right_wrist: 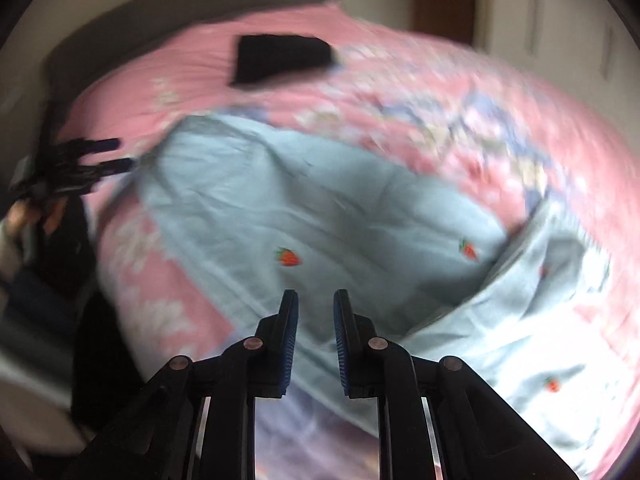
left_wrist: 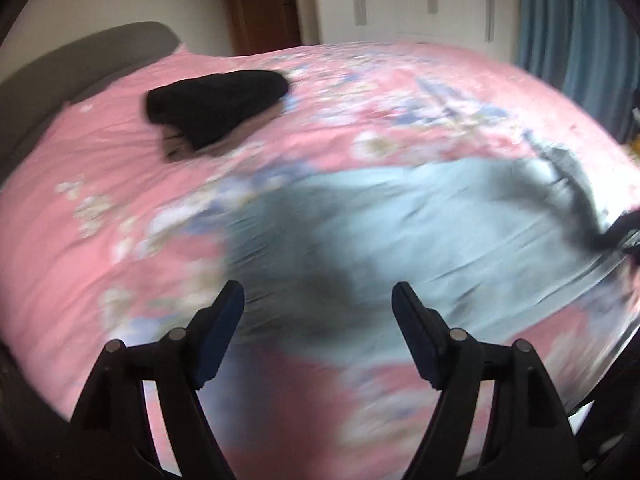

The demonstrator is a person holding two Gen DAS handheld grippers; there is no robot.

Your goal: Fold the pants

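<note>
Light-blue pants (right_wrist: 320, 208) with strawberry print: spread on pink floral bedspread (left_wrist: 120, 152), one part folded over at right. Left gripper (left_wrist: 318, 300): jaws wide apart, empty, above pants. Right gripper (right_wrist: 316, 300): narrow gap, nothing clamped. Black folded garment (left_wrist: 218, 100): farther back, near headboard (left_wrist: 60, 60).

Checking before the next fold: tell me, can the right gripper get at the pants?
Probably yes: the right gripper hovers open just above the pants, with nothing between them.
</note>
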